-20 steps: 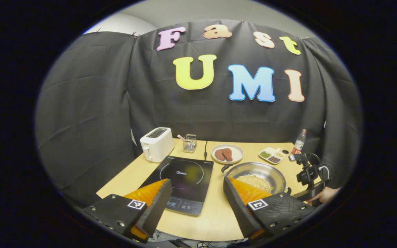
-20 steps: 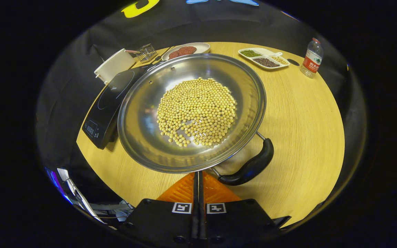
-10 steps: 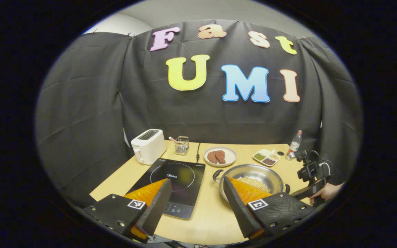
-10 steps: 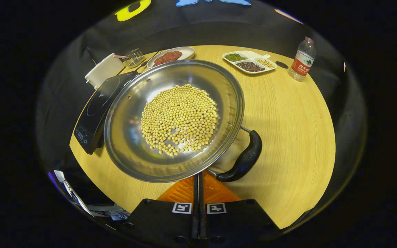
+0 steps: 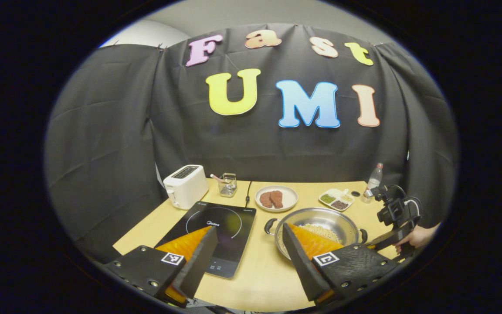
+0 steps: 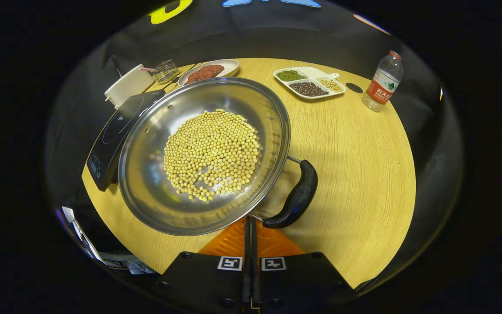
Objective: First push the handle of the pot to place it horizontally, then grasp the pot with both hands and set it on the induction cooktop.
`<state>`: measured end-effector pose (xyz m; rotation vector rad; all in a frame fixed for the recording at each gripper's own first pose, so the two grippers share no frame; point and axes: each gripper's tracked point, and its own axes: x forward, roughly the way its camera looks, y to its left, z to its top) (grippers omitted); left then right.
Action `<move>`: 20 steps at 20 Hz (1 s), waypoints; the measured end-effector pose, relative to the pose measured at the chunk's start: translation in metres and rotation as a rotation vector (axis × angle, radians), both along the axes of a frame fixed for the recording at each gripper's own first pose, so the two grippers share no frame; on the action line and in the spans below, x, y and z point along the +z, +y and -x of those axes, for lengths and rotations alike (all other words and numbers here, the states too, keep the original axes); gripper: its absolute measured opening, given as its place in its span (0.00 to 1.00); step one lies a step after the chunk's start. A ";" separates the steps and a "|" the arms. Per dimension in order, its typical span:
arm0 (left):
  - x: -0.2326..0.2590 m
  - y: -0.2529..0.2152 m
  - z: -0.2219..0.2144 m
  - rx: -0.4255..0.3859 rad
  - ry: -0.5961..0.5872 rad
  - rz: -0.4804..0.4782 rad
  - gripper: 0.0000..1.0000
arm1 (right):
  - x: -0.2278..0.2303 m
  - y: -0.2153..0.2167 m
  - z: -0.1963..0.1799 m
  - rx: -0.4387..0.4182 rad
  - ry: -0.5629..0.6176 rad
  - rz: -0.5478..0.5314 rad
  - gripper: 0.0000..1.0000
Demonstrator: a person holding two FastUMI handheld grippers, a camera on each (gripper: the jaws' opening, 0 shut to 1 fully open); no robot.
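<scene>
Left gripper view looks over a wooden table (image 5: 255, 279) against black cloth walls: the left gripper (image 5: 249, 248) is spread wide, holding nothing. The pot (image 6: 146, 192) of beans sits beside the cooktop (image 5: 222, 226); the right gripper (image 6: 251, 226), fingers pressed together, is at its rim by the handle (image 6: 296, 200).

Wooden table (image 6: 364, 174): pot (image 6: 155, 209), cooktop (image 6: 116, 126), toaster (image 5: 185, 186).

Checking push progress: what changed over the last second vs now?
In the right gripper view the pot has turned: its near handle swung from the right toward the shut right gripper, which pushes at the rim beside it. In the left gripper view the far handle now shows further left. Nothing grasped or released. Left gripper stays open, held back; cooktop, plate and tray unchanged.
</scene>
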<state>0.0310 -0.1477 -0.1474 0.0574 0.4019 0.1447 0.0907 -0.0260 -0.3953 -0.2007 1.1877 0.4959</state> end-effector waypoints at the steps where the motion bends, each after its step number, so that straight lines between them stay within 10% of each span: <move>1: -0.001 -0.001 0.001 0.006 0.007 -0.003 0.89 | -0.001 -0.002 -0.004 0.006 -0.008 0.004 0.02; 20: -0.026 -0.016 0.002 0.143 0.084 0.158 0.92 | -0.007 -0.013 -0.050 -0.043 -0.048 -0.045 0.02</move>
